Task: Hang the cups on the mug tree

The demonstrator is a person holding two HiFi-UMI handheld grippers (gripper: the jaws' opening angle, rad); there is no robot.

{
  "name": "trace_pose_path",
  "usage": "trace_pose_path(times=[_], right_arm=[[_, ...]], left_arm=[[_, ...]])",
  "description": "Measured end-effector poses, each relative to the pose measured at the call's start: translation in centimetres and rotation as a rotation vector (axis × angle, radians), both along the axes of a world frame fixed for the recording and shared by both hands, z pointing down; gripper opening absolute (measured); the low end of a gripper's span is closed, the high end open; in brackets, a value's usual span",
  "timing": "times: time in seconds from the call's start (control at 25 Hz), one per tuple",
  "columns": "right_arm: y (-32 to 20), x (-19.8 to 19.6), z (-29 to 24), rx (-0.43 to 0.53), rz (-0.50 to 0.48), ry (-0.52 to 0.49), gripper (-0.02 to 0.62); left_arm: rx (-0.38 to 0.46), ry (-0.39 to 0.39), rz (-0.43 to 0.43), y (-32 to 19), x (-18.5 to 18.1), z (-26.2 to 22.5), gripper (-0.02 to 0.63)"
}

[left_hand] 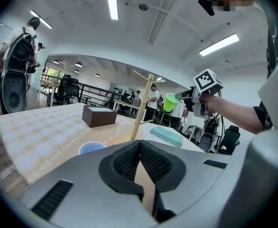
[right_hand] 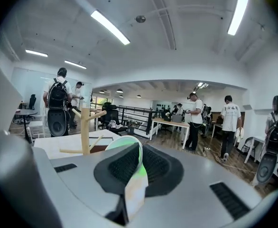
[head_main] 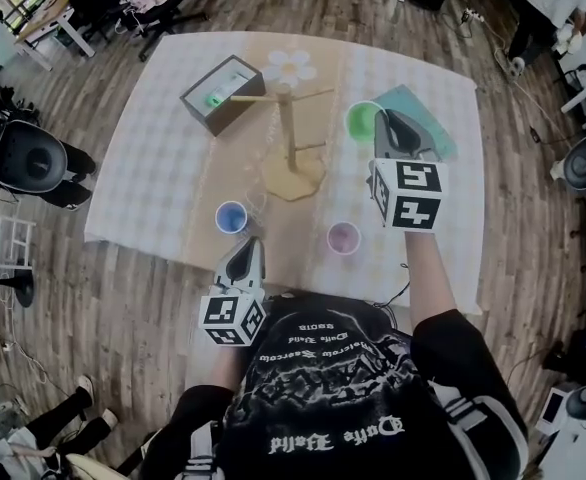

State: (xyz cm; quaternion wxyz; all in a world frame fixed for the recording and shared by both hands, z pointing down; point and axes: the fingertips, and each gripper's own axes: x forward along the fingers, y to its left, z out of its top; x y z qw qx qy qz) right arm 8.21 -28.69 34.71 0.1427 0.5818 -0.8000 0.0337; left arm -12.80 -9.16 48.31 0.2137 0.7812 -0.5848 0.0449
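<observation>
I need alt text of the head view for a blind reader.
The right claw holds a green cup beside the wooden mug tree. A blue cup and a pink cup stand on the table near the left claw.

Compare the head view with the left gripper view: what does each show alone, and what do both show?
Only the head view: the pink cup and the white flower-shaped mat. Only the left gripper view: the ceiling strip lights, and a close look along the left tongs, pads together with nothing between. Both: the mug tree, blue cup, brown box, teal pad, and the right tongs gripping the green cup.
</observation>
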Motion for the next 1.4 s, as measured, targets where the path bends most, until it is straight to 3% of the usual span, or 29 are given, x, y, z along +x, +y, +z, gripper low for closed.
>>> trace_pose_path(times=[0.44,1.4], right_arm=[[-0.4,-2.5,-3.9,0.139,0.048,0.112,0.032],[1.1,-6.4,-6.1,0.257,0.036,0.216,0.034]], left_arm=[[0.006,-0.004,-0.009,0.5,-1.0,-0.1,0.02],[0.002,0.001,-0.045,1.3,-2.8,-0.4,0.02]])
